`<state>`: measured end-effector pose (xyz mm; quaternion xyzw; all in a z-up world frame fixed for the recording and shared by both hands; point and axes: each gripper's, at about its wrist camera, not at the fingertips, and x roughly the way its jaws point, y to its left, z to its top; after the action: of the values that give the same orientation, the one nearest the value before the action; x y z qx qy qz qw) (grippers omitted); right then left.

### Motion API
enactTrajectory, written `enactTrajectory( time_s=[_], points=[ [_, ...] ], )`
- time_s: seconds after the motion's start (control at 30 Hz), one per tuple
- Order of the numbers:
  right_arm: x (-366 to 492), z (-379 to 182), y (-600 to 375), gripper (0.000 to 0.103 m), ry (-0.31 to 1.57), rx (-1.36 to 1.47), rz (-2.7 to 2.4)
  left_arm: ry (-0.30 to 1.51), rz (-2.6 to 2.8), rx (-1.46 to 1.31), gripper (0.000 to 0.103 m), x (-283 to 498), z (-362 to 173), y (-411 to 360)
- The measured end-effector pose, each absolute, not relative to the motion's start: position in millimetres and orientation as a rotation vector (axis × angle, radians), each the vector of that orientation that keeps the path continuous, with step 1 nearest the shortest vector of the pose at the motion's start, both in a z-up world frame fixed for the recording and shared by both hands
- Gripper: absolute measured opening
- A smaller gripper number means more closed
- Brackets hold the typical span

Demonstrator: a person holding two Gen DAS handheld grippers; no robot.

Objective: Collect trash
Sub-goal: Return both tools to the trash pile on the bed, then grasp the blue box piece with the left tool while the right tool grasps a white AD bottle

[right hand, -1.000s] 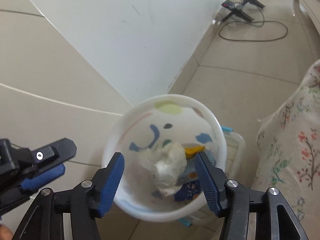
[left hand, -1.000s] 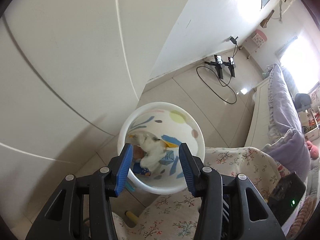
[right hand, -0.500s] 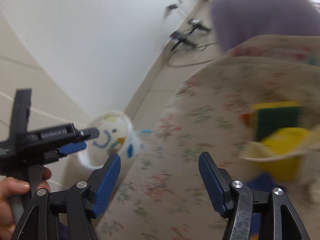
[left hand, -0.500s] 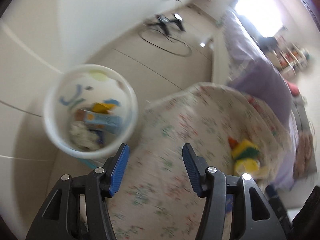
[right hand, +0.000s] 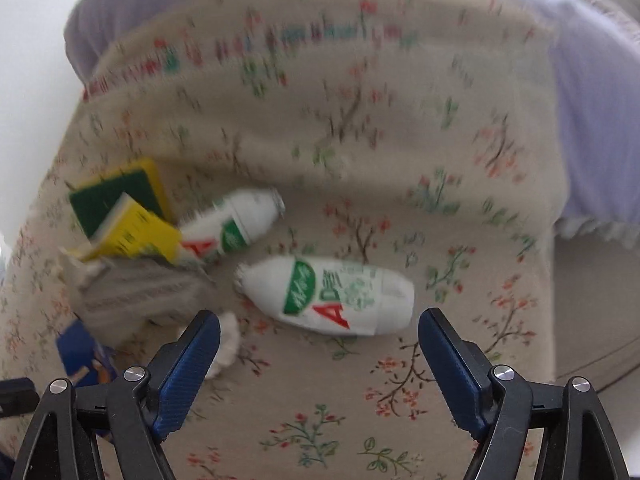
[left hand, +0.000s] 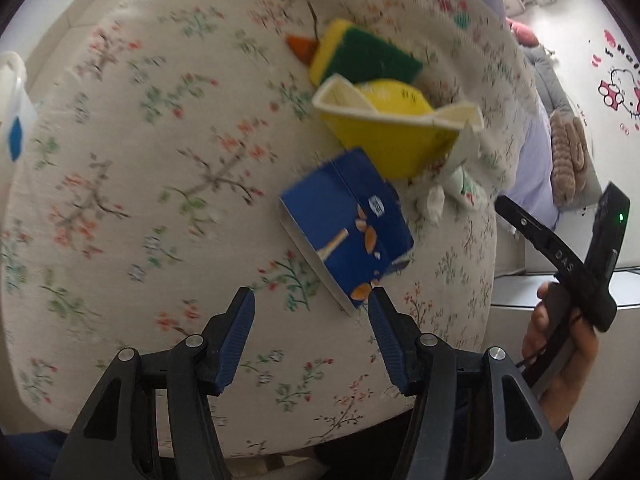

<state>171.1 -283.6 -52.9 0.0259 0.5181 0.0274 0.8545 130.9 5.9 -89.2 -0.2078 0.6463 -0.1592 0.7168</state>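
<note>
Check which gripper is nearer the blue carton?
Left. The left gripper hovers right over the blue carton; the right gripper faces a white bottle, carton off to its left.

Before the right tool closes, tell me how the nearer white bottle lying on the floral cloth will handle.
The nearer white bottle lies on its side, so a nudge would probably roll it. It looks like small thin plastic, likely light, and may dent if squeezed. Its smooth label could slip.

A home bedroom: floral-clothed table (left hand: 120,160), lilac bedding (right hand: 592,100), cartoon wall stickers (left hand: 618,92).
</note>
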Motion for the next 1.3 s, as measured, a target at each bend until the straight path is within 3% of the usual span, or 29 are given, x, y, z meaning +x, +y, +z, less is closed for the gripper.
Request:
enactTrajectory(
  time_s=[0.4, 0.53, 0.67, 0.97, 1.13, 1.3],
  points=[
    [196, -72, -263, 0.085, 1.109, -0.165, 0.205, 1.394, -0.352, -0.532, 0.058, 152, -98, -12],
    [190, -67, -263, 0.085, 1.071, -0.172, 0.237, 1.369, -0.344, -0.51, 0.028, 158, -96, -17],
    [187, -78, -253, 0.085, 1.081, -0.285, 0.217, 1.354, -0.342, -0.497, 0.008, 165, -96, -17],
    [198, -98, -235, 0.085, 1.079, -0.386, 0.208, 1.292, -0.377, -0.443, 0.003, 171, -78, -19],
    [207, -112, -229, 0.071, 1.093, -0.442, 0.217, 1.264, -0.403, -0.462, 0.0, 168, -67, -11],
    [200, -120, -225, 0.071, 1.078, -0.474, 0.186, 1.197, -0.386, -0.428, 0.0, 164, -50, 3]
  ],
)
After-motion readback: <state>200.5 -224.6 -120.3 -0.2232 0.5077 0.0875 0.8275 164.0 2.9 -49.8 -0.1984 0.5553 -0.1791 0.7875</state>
